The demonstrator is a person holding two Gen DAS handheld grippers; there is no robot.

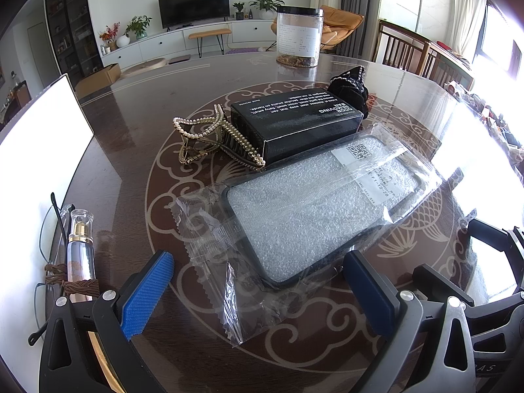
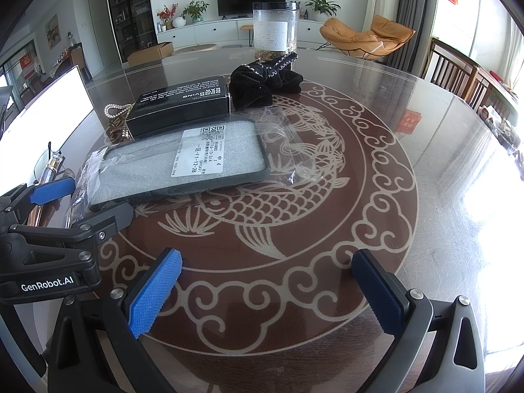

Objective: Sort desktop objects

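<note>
A bagged phone case (image 1: 314,209) lies on the round table, its near end between the fingers of my open left gripper (image 1: 258,281). Behind it lie a black box (image 1: 294,124), a gold pearl hair clip (image 1: 209,137) and a black scrunchie (image 1: 348,88). A perfume bottle (image 1: 80,255) and a brown hair tie (image 1: 75,286) lie at the left on a white tray (image 1: 29,177). My right gripper (image 2: 268,291) is open and empty over bare table. It sees the case (image 2: 183,163), box (image 2: 183,104), scrunchie (image 2: 262,85) and the left gripper (image 2: 85,196).
A clear jar with a black lid (image 1: 298,36) stands at the far side of the table. Wooden chairs (image 1: 412,52) stand at the right edge. Thin glasses (image 1: 42,235) lie on the white tray at the left.
</note>
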